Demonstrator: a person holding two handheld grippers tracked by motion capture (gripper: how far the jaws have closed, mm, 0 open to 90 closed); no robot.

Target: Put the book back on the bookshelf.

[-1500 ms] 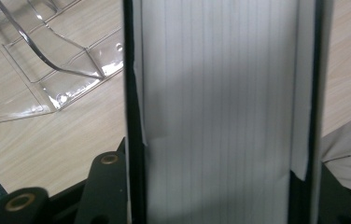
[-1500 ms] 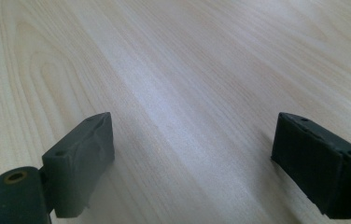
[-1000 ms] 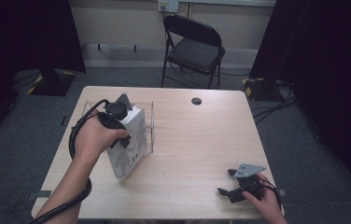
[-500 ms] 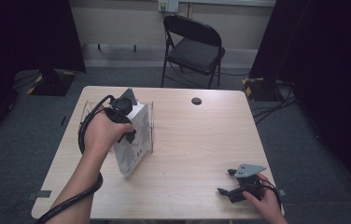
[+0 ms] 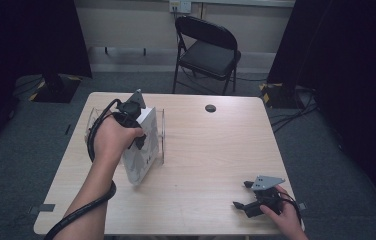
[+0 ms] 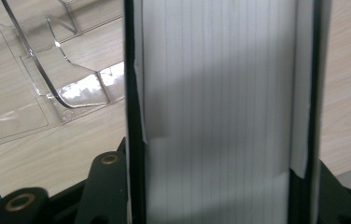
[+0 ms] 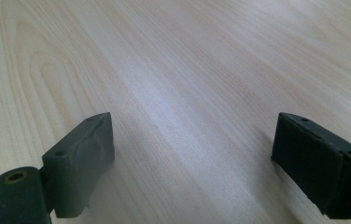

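White and thick, the book stands tilted on the left half of the pale wooden table in the high view, its long axis running from the upper middle of the frame down toward the lower left, one lower corner resting on the tabletop. In the left gripper view its stacked page edges run as fine vertical lines up the centre of the frame, bounded by dark covers on either side.

The left gripper is clamped on the book near its upper end, a black jaw pressed against each cover. Just beside the book, toward the upper left, sits a clear plastic stand; its curved transparent walls show at the upper left of the left gripper view, near the book but whether touching it I cannot tell.

The right gripper rests low at the lower right of the table, well apart from the book, its jaws spread wide over bare wood.

A small dark round disc lies near the table's far edge. Beyond it stands a black folding chair.
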